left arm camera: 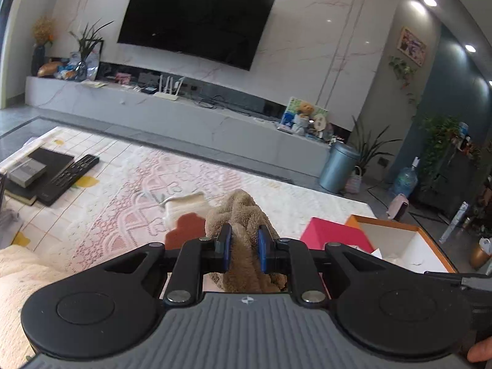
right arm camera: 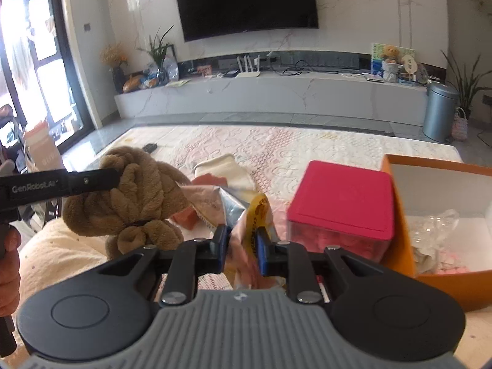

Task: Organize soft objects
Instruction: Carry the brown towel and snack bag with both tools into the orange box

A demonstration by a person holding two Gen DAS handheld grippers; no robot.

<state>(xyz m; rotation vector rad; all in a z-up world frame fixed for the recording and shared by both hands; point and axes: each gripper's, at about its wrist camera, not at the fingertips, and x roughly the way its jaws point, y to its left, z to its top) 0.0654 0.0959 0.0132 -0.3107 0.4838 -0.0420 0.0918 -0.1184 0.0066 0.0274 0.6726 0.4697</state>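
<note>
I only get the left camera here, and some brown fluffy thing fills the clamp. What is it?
Observer: A knotted brown plush toy; the left gripper is shut on it.
Operator: What is the other clamp doing?
Observer: The right gripper is shut on a crinkly plastic bag.
Operator: Anything in that orange box?
Observer: The orange box holds clear plastic wrap and pink bits.

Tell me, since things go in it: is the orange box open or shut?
Open: the orange box has no lid on and shows its white inside.
</note>
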